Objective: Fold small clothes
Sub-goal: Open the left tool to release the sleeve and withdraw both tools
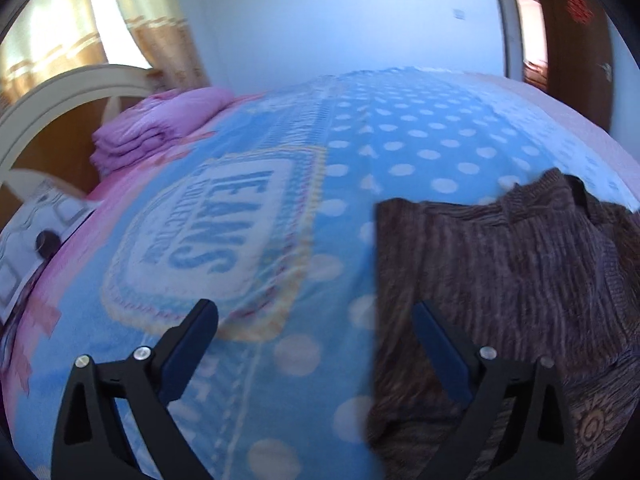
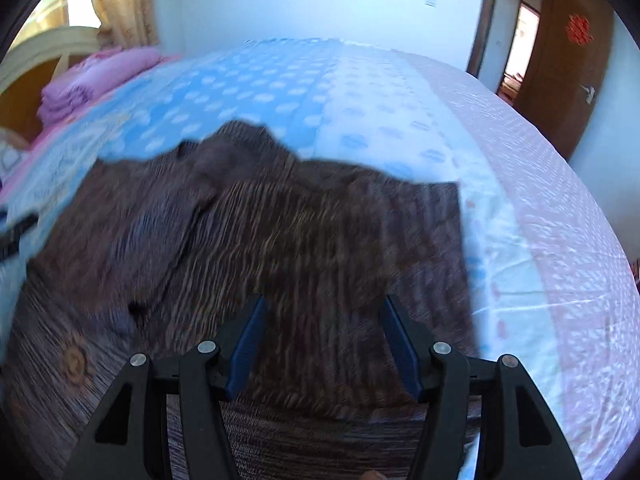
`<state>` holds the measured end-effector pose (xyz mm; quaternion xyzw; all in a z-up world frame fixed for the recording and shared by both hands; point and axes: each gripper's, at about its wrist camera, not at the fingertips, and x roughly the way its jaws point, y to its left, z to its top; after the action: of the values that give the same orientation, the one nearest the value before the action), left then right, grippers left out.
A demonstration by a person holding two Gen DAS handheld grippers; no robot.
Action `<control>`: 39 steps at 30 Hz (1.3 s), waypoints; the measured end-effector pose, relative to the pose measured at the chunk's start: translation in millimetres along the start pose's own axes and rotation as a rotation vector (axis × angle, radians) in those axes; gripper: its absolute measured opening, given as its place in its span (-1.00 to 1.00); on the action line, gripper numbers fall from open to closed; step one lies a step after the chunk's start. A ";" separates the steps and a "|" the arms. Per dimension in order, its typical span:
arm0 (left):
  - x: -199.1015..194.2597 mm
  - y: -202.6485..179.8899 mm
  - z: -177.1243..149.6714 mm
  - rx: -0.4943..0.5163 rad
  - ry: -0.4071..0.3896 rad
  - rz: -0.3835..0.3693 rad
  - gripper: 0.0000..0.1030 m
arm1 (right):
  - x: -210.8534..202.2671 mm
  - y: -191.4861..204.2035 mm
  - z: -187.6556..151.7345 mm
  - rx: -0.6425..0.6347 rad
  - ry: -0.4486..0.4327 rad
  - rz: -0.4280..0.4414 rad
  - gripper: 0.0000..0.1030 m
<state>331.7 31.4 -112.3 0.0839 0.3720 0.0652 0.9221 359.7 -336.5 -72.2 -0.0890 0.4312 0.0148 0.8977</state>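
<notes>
Left hand-held gripper (image 1: pixel 316 322): its two blue fingers are wide apart and hold nothing. It hangs over the bed.
Right hand-held gripper (image 2: pixel 323 314): its fingers are apart too, with nothing between them. It hangs right over the sweater.
Brown sweater (image 2: pixel 280 240): it lies spread out on the bed, under and in front of the right hand-held gripper. In the left view the brown sweater (image 1: pixel 500 280) is off to the right side of the left hand-held gripper, and the right finger is over its edge. It has a round sun shape (image 1: pixel 592 424) sewn on it, close to that right finger.
Blue blanket (image 1: pixel 256 216): it covers the bed, has white dots and big letters, and lies under and ahead of the left hand-held gripper.
Pink folded quilt (image 1: pixel 160 128): it sits far ahead and to the left, near the headboard (image 1: pixel 60 92).
Curtains (image 1: pixel 160 28): yellow, far ahead on the left.
Brown door (image 2: pixel 568 64): far ahead on the right of the right hand-held gripper.
</notes>
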 end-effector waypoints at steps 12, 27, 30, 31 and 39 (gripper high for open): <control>44.7 -2.4 -3.2 0.045 0.083 0.155 1.00 | -17.7 -17.8 -7.8 0.048 -0.088 0.042 0.17; 37.8 0.0 0.0 0.014 0.029 0.265 1.00 | 22.4 -73.1 15.0 0.076 0.032 -0.059 0.16; 46.4 0.4 -2.3 0.016 0.066 0.255 1.00 | 29.8 -85.9 12.4 0.080 0.036 -0.171 0.16; 45.6 -0.3 -3.0 0.019 0.061 0.255 1.00 | 30.1 -94.6 11.0 0.099 0.036 -0.190 0.16; 41.9 -2.4 -5.7 0.013 0.044 0.273 1.00 | 15.2 -119.5 14.2 0.202 -0.003 -0.260 0.09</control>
<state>357.8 37.3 -145.1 0.1381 0.3776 0.1897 0.8957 392.5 -452.4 -57.7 -0.0533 0.4139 -0.1450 0.8971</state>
